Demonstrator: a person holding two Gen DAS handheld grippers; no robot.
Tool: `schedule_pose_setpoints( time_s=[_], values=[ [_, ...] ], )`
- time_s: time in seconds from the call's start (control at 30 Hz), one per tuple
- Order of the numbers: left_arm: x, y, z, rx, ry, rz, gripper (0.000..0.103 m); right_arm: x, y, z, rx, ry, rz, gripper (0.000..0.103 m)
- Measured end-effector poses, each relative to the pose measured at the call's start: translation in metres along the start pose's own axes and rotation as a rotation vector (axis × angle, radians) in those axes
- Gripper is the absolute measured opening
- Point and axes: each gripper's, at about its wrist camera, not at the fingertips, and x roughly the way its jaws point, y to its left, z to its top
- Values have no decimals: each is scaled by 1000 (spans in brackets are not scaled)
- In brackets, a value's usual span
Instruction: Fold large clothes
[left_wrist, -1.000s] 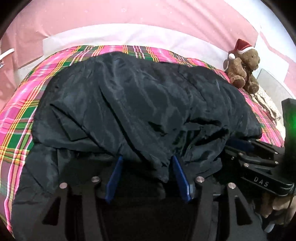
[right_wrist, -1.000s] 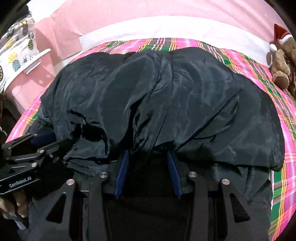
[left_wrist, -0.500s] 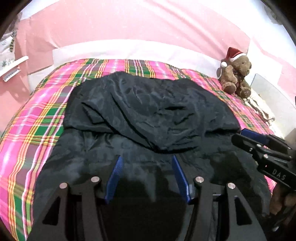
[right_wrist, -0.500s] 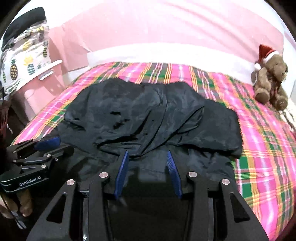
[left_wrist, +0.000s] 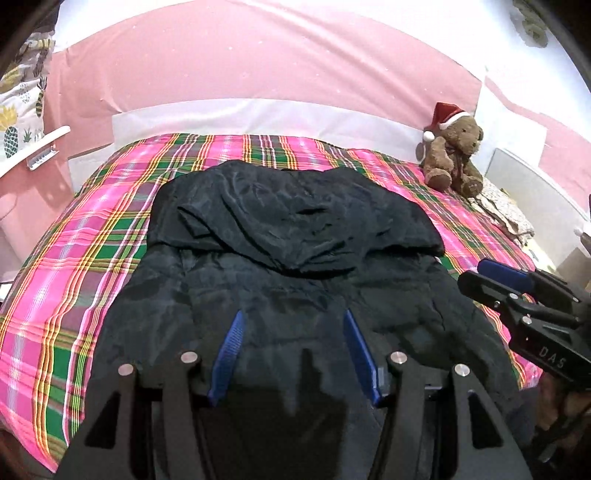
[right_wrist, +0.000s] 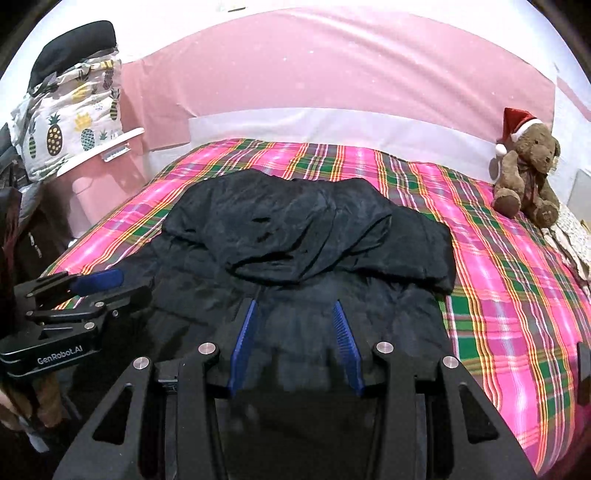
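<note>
Left wrist view: the left hand-held gripper hovers with fingers apart above the black jacket, folded ahead on the plaid bed. The right hand-held gripper seems parted too, empty; teddy bear far right.

left claw & right claw side by side, both spread wide, nothing gripped.

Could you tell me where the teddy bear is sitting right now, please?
The teddy bear sits at the far right corner of the plaid bedspread, in both wrist views, against the pink wall and well apart from the black jacket.
</note>
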Motion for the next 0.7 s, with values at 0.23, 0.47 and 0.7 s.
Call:
schedule_pose_setpoints(
  time_s=[0.23,0.47,0.7],
  values=[
    [-23,-15,-20,17,-5,-10,58,-25,-2,-24,13,-5,2,44],
    [-48,-24,-43,24,-10,-9,59,-51,-13,-55,55,-6,4,45],
    [-66,-23,-67,39,-11,21,64,-69,-23,-87,90,4,-2,50]
  ],
)
